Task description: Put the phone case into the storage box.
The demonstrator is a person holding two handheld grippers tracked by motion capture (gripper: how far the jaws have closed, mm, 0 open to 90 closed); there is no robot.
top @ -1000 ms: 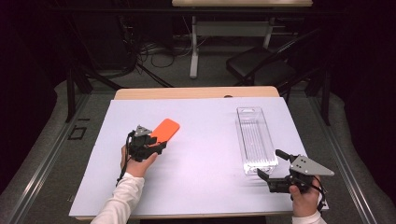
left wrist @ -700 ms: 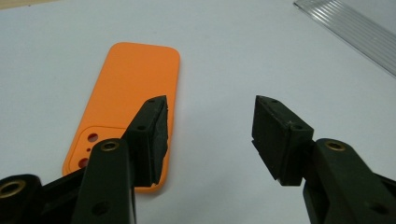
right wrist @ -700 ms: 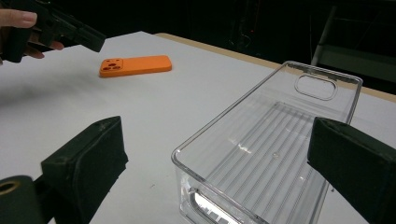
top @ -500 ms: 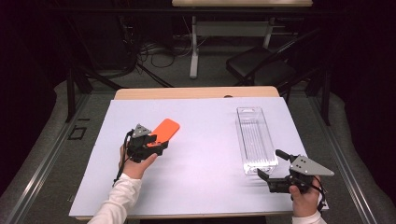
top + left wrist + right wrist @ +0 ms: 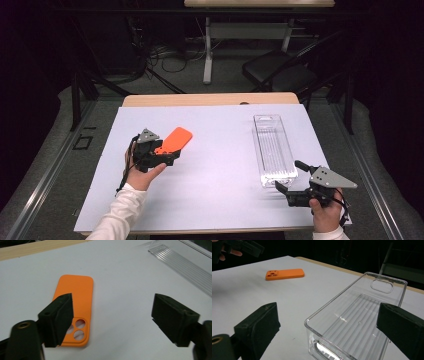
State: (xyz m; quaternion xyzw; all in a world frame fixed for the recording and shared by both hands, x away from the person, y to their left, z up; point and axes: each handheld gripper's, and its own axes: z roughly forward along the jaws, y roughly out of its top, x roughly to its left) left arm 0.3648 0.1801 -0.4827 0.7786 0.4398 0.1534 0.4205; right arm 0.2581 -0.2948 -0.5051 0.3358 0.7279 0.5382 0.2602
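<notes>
The flat orange plastic phone case with rounded corners lay on the white-covered surface, left of centre, its back up and its three camera holes toward the person. In the left gripper view the case sat flat below and ahead of the left tool, mostly behind the left-hand jaw, whose tip covered part of the camera corner. The jaws had just been opening and stood wide apart, with bare surface between them and no pad on the case. In the high view the left tool hung just over the near end of the case, held in the left hand.

Well apart to the right stood a long clear plastic bin with a ribbed floor, open at the top, its length running away from the person. The right tool sat just off the bin's near end, in the right hand. In the right gripper view its jaws were wide apart, the near end of the bin between and ahead of them, untouched, and the case lay far off on the surface.
</notes>
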